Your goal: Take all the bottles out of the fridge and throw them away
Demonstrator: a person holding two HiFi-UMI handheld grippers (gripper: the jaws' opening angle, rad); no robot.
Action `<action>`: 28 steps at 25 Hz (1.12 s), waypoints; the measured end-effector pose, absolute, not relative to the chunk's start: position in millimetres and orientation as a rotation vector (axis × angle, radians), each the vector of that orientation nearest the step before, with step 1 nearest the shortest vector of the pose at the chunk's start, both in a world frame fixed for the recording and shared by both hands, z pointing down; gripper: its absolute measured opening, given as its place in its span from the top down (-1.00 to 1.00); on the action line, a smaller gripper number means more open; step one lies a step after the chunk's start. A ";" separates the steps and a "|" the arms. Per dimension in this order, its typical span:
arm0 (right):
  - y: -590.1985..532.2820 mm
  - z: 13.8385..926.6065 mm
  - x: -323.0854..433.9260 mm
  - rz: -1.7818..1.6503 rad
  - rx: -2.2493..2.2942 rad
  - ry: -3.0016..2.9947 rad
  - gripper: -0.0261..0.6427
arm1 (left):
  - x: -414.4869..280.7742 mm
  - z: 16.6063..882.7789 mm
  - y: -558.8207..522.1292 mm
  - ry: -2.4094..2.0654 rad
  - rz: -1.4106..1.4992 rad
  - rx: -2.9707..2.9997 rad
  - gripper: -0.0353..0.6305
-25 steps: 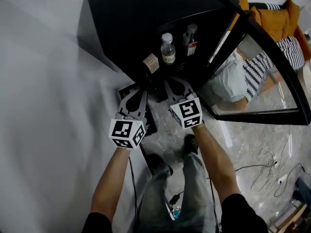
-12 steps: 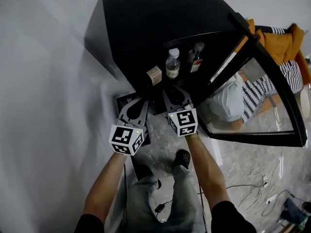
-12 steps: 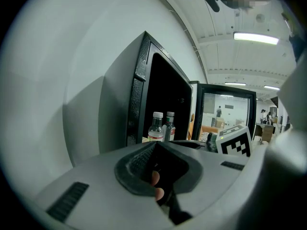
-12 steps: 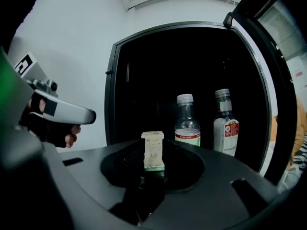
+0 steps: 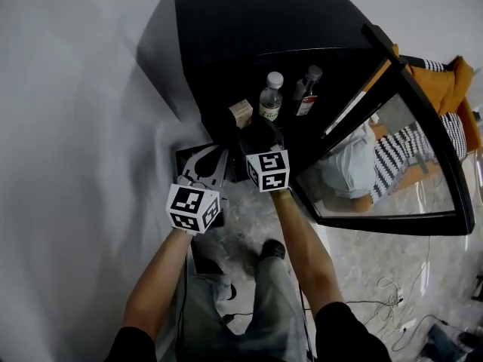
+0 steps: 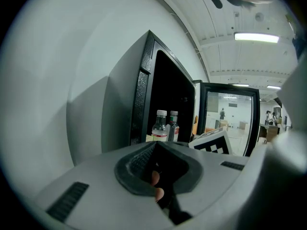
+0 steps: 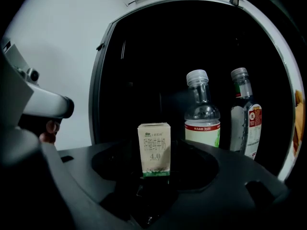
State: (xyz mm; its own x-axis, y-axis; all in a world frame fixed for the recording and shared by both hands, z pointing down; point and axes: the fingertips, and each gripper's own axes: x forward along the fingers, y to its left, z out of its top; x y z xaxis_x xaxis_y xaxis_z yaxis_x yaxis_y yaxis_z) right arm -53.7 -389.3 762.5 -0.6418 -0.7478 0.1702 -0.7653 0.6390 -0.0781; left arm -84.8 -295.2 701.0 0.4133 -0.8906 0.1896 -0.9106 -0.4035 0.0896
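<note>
In the open black fridge (image 5: 226, 36) stand a clear water bottle (image 5: 271, 100) (image 7: 202, 116) with a white cap and a second bottle (image 5: 306, 93) (image 7: 244, 114) with a red label. A small milk carton (image 5: 241, 112) (image 7: 154, 149) stands to their left. My right gripper (image 5: 255, 133) (image 7: 153, 178) reaches into the fridge mouth. Its jaws are opening, with the carton straight ahead in line with the gap and nothing pressed between them. The left gripper (image 5: 217, 151) (image 6: 156, 143) hangs shut and empty outside the fridge, lower left of the carton.
The glass fridge door (image 5: 392, 164) swings open to the right. A white wall (image 5: 75, 127) runs along the left. A dark boxy object (image 5: 183, 157) sits on the floor under the left gripper. Cables (image 5: 392, 315) lie on the floor at lower right.
The right gripper has moved forward into the fridge toward the carton and bottles, and its jaws have spread. The left gripper has stayed about where it was.
</note>
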 end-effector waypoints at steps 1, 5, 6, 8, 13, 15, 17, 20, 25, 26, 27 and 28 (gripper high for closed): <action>-393.1 763.4 -56.7 0.214 1.267 -2.732 0.10 | -86.8 702.9 -295.9 -1.612 0.164 2.478 0.89; -405.0 767.9 -67.1 0.199 1.256 -2.728 0.06 | -95.2 706.5 -298.0 -1.655 0.151 2.453 0.89; -407.7 768.7 -69.0 0.201 1.256 -2.730 0.06 | -97.5 706.3 -298.9 -1.664 0.146 2.451 0.89; -412.2 770.4 -72.4 0.207 1.257 -2.733 0.05 | -102.0 706.7 -300.3 -1.680 0.138 2.449 0.89; -417.3 771.6 -74.0 0.143 1.273 -2.701 0.09 | -111.7 710.0 -302.0 -1.710 0.126 2.434 0.89; -413.1 770.2 -74.1 0.141 1.277 -2.706 0.11 | -117.2 710.0 -298.8 -1.725 0.128 2.421 0.89; -407.7 767.9 -69.6 0.154 1.287 -2.715 0.11 | -119.8 707.7 -295.3 -1.733 0.125 2.411 0.89; -397.3 760.0 -57.6 0.164 1.297 -2.717 0.11 | -119.5 699.6 -291.3 -1.742 0.119 2.402 0.89; -356.8 730.9 -32.3 0.183 1.290 -2.707 0.11 | -116.1 669.8 -275.4 -1.736 0.124 2.391 0.89; -346.8 722.0 -26.8 0.188 1.288 -2.700 0.11 | -115.4 660.5 -270.8 -1.733 0.130 2.388 0.89; -336.7 711.6 -20.9 0.196 1.286 -2.693 0.11 | -114.5 649.8 -265.9 -1.730 0.135 2.383 0.89; -326.8 699.6 -15.3 0.207 1.286 -2.686 0.11 | -113.8 637.6 -261.1 -1.728 0.137 2.379 0.89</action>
State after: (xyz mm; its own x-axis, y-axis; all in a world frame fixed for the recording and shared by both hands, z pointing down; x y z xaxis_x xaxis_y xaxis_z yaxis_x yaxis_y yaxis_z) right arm -15.3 -326.8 699.6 -0.6191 -0.7595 0.1998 -0.7811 0.6218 -0.0568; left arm -113.8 -261.1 637.6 0.3133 -0.9303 0.1905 -0.9488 -0.2980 0.1053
